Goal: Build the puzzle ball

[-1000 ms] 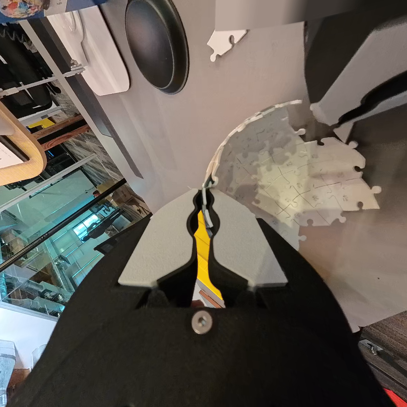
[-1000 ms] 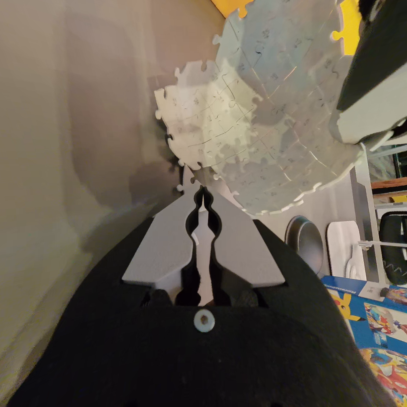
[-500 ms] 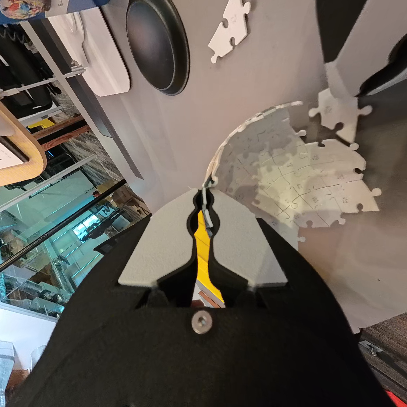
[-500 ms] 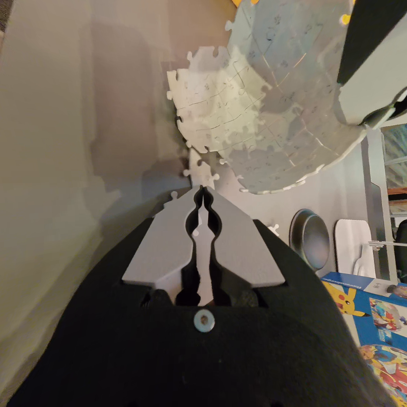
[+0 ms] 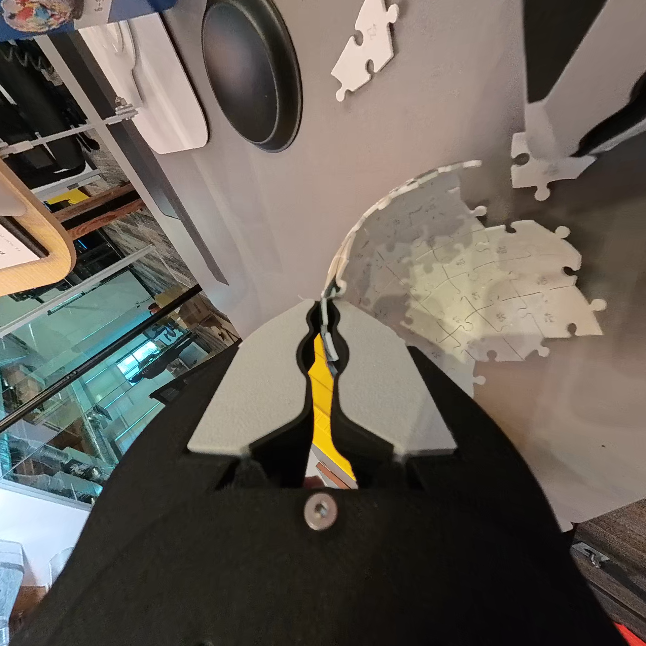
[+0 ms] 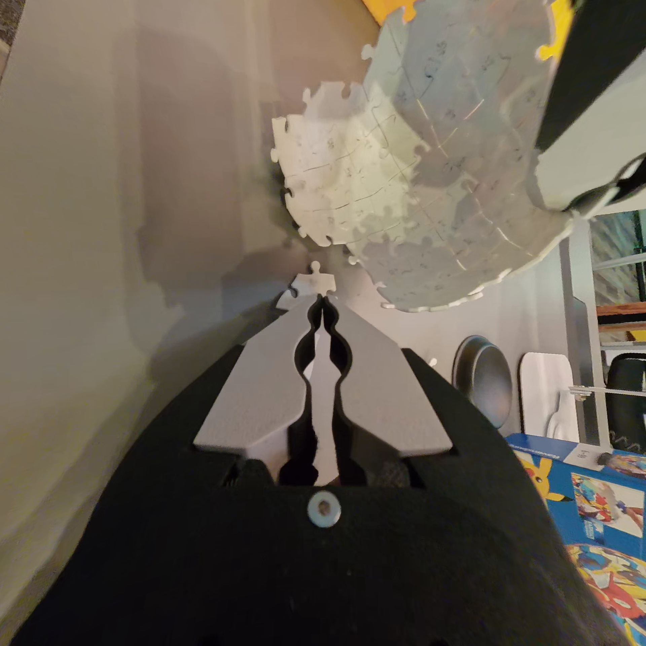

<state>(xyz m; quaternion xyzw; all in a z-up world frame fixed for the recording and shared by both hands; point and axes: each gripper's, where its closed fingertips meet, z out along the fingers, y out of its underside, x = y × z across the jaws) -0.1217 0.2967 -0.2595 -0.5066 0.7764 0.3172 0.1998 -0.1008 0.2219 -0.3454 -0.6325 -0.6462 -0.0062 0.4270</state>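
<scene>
Your left claw (image 5: 323, 304) is clenched on the shell (image 5: 465, 290) rim, shell at 2 o'clock over the bench (image 5: 349, 174). Your right claw (image 6: 322, 298) pinches a piece (image 6: 316, 285), just below the shell.

Left wrist view: camera sits just behind the left tongs (image 5: 327, 307), looking forward along them, close over the grey desk (image 5: 402, 115) and rolled, so the desk's far edge runs diagonally at left.

Right wrist view: camera behind the right tongs (image 6: 323, 297), low and near the desk.

Both views share the puzzle shell (image 5: 472, 279) (image 6: 402, 181), the black bowl (image 5: 251, 70) (image 6: 484, 381), and each other's tongs.
</scene>
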